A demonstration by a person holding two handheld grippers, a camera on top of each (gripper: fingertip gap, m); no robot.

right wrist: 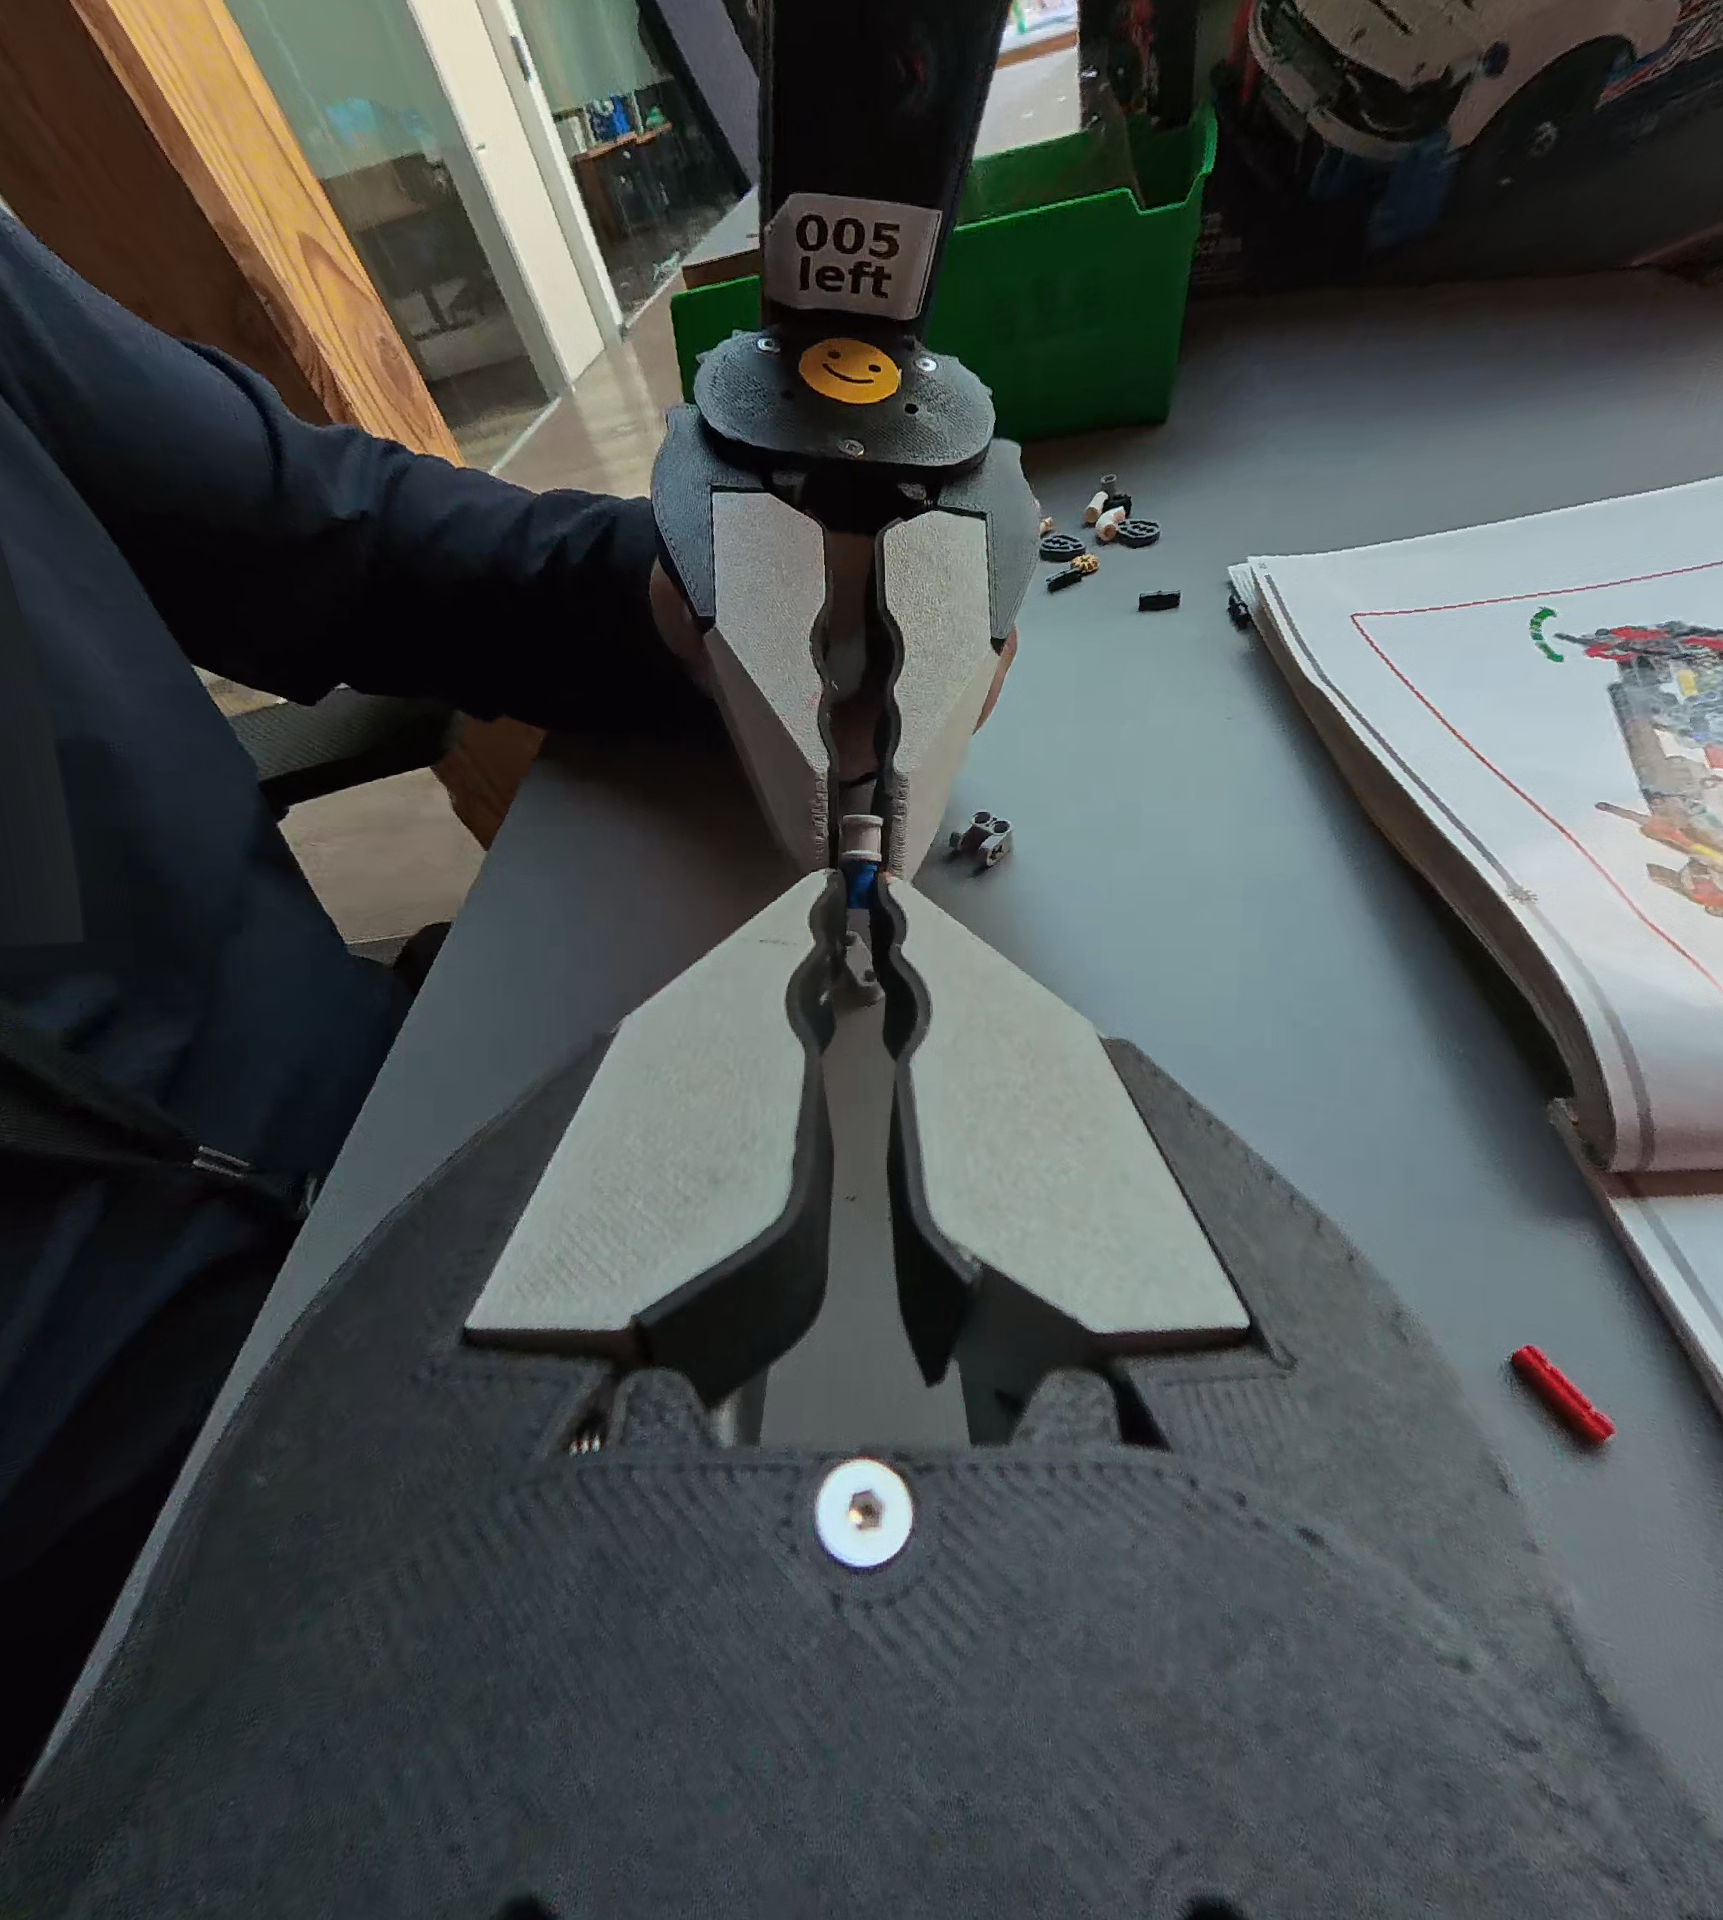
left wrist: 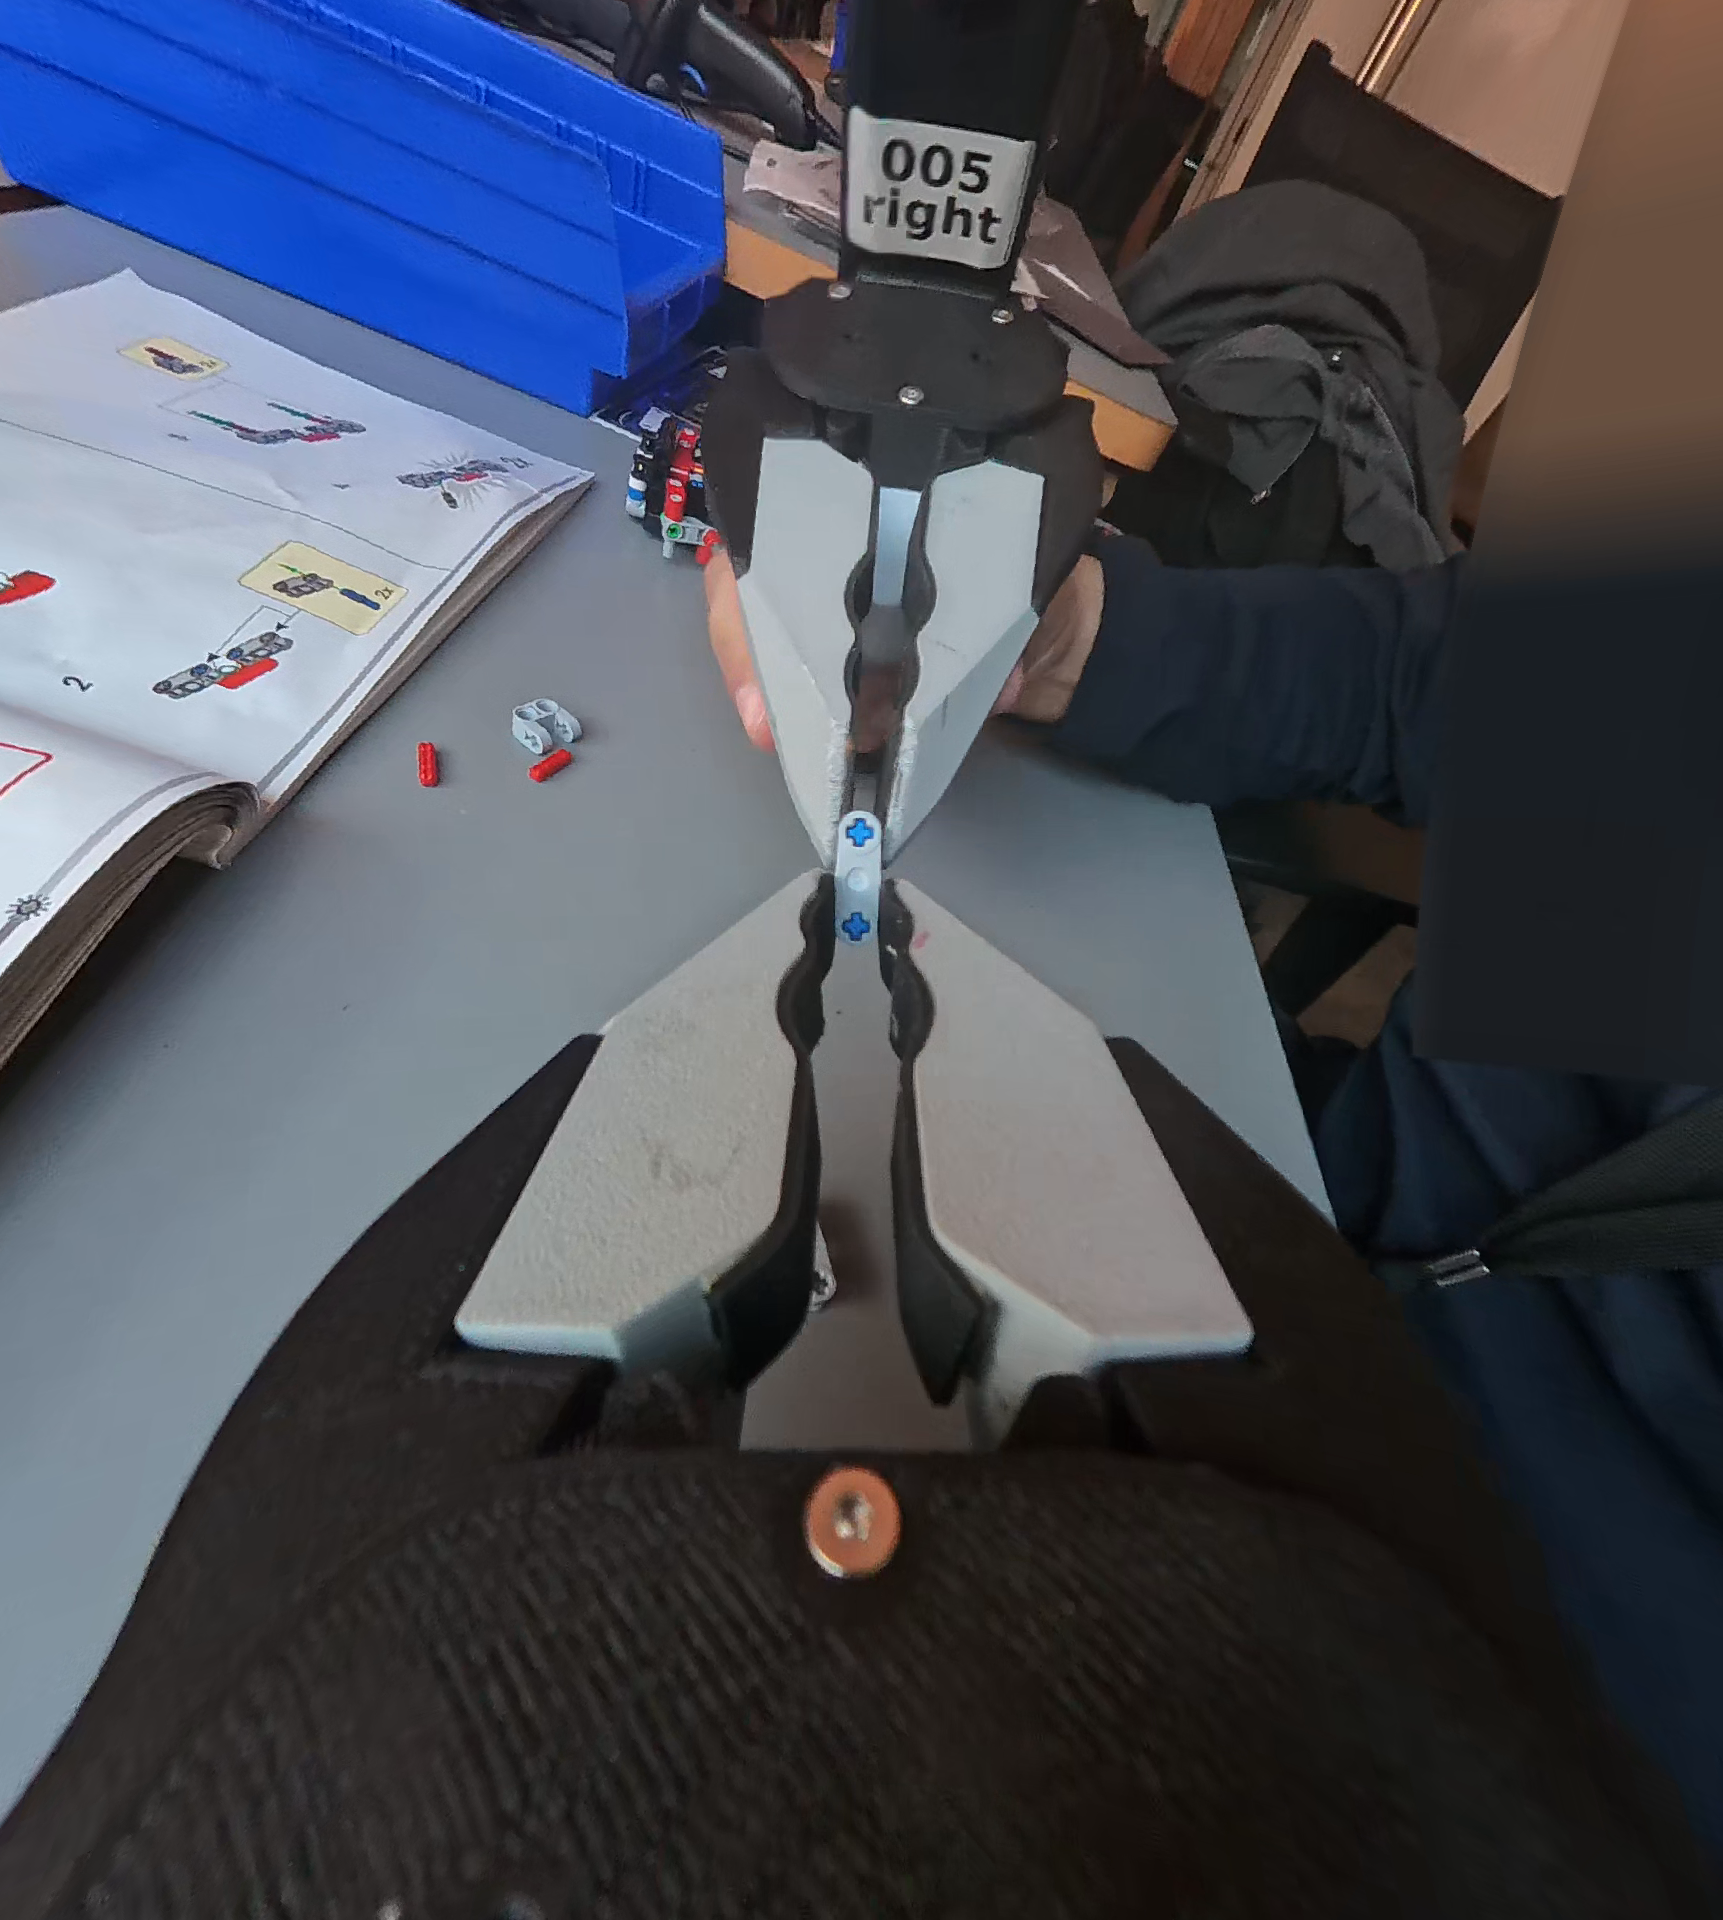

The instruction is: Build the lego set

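My two grippers meet tip to tip above the grey table (left wrist: 421, 1039). Between them is a small light grey beam (left wrist: 857, 879) with two blue cross-ended pins. My left gripper (left wrist: 855, 902) is shut around its lower end. In the right wrist view the left gripper (right wrist: 859, 847) pinches a pale pin end (right wrist: 859, 831) above a blue pin (right wrist: 859, 889). My right gripper (right wrist: 857, 894) is shut, with a grey part of the piece (right wrist: 862, 977) between its fingers. In the left wrist view the right gripper (left wrist: 862, 831) clamps the beam's upper end.
An open instruction booklet (left wrist: 161, 623) (right wrist: 1563, 831) lies beside the grippers. Two red pins (left wrist: 428, 764) (left wrist: 549, 767), a grey connector (left wrist: 545, 724) (right wrist: 982, 836) and another red pin (right wrist: 1561, 1394) lie loose. A blue bin (left wrist: 369, 177) and a green bin (right wrist: 1065, 312) stand behind. Only a small space, under 4 cm, lies between the two pairs of fingers. Both grippers' tips are roughly 15 cm from the grey connector (left wrist: 545, 724).
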